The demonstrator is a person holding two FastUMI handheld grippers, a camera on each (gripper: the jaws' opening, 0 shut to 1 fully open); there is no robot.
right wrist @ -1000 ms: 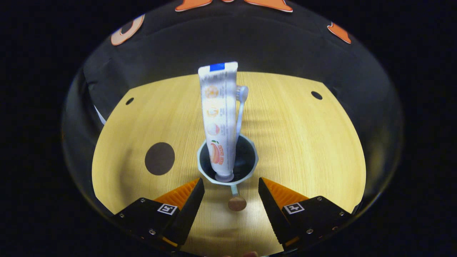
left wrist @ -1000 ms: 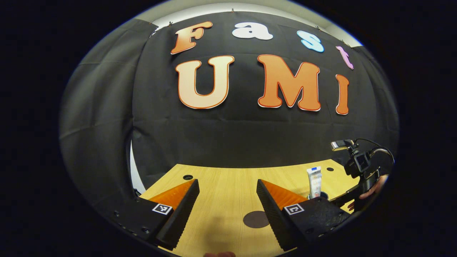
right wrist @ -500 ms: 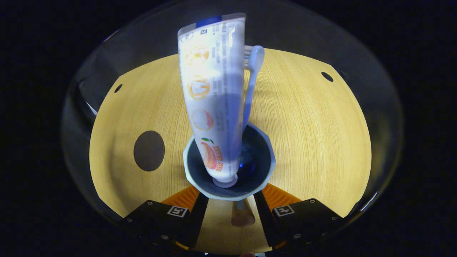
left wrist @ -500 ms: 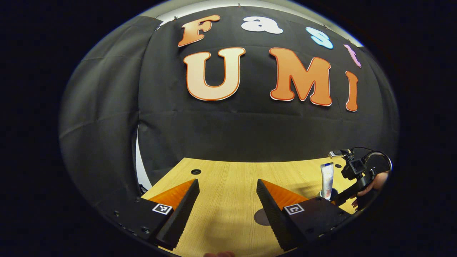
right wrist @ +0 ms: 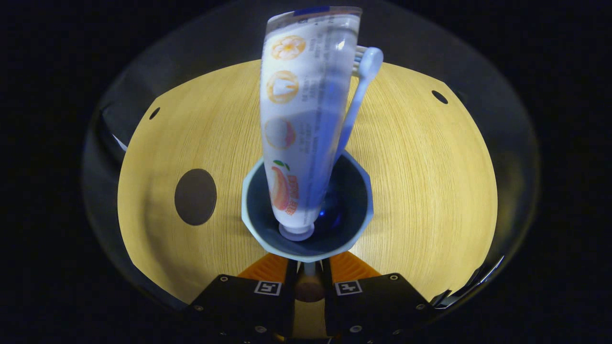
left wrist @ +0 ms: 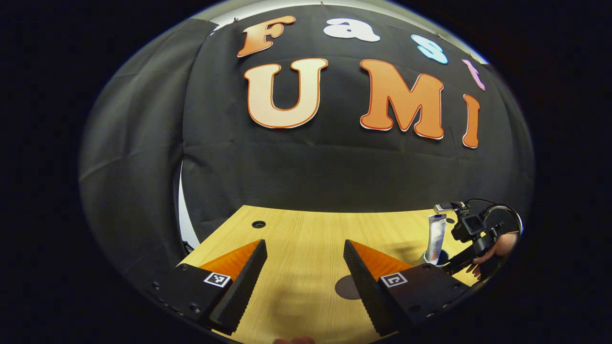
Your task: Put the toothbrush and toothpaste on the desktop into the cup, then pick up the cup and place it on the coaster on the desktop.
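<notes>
Cup (right wrist: 306,205) sits on the yellow wooden tabletop (right wrist: 420,191) in the right gripper view; it is pale blue outside and dark inside, with a rim of many flat sides; toothpaste (right wrist: 299,119) stands in it with its cap at the bottom, a white tube with round fruit and tooth pictures and a blue stripe on top; toothbrush (right wrist: 358,91) leans behind the tube, pale blue, head up; coaster (right wrist: 195,196) is a dark round spot lying flat on the tabletop to the left of the cup, apart from it.

The right gripper (right wrist: 308,286) has its jaws drawn close on the cup's little handle, a thin stem with a round brown knob, just under the rim; half a second ago the jaws were wider, and a second ago they were wide open and farther back; the cup now looks bigger and closer.

In the left gripper view the left gripper (left wrist: 303,282) hangs over the tabletop with its jaws spread wide and nothing between them, the same as before; the coaster (left wrist: 346,287) lies just ahead of it; far off at the right edge a hand (left wrist: 497,251) holds the other gripper by the cup.
</notes>
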